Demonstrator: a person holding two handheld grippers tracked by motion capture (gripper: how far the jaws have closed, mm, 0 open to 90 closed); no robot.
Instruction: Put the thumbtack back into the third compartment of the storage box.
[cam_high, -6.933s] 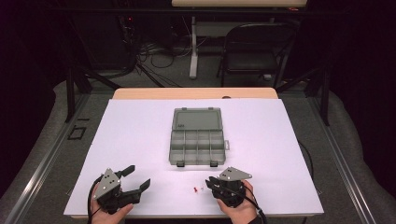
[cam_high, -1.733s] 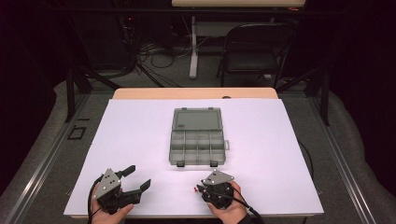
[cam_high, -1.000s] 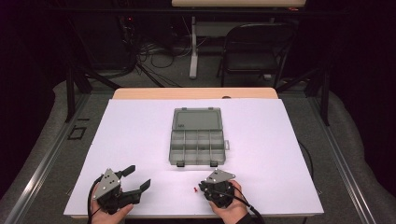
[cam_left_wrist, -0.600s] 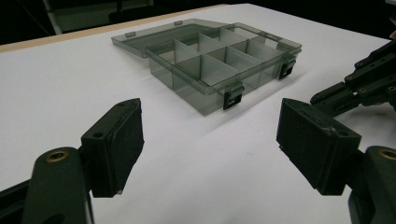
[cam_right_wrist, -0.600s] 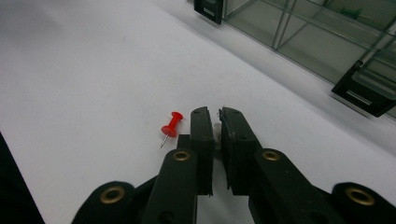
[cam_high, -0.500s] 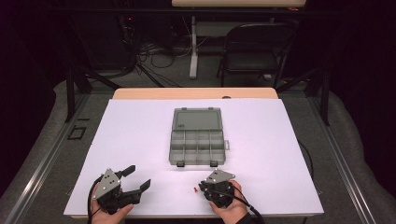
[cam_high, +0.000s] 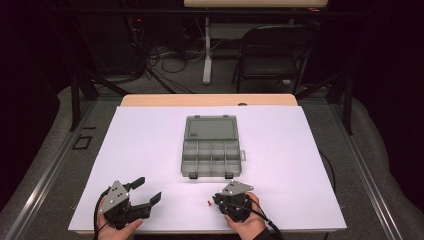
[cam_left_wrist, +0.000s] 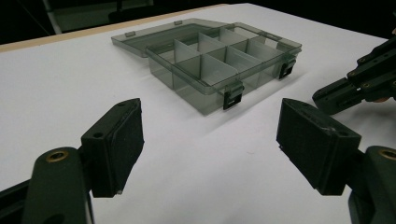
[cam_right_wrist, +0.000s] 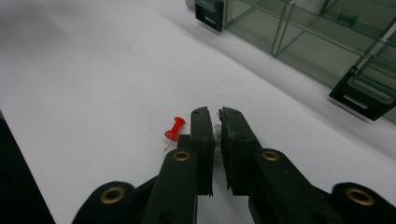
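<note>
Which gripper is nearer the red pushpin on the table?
Right. The right gripper sits just beside the red pushpin, jaws closed on a small white thing. The left gripper rests farther off, to the pin's left.

On the white table: 1 clear grey plastic compartment box (cam_high: 212, 149), 1 red push pin (cam_right_wrist: 173, 130), 1 white push pin (cam_right_wrist: 217, 128), 2 black two-jaw grippers, 1 folding chair (cam_high: 272, 52) behind.
</note>
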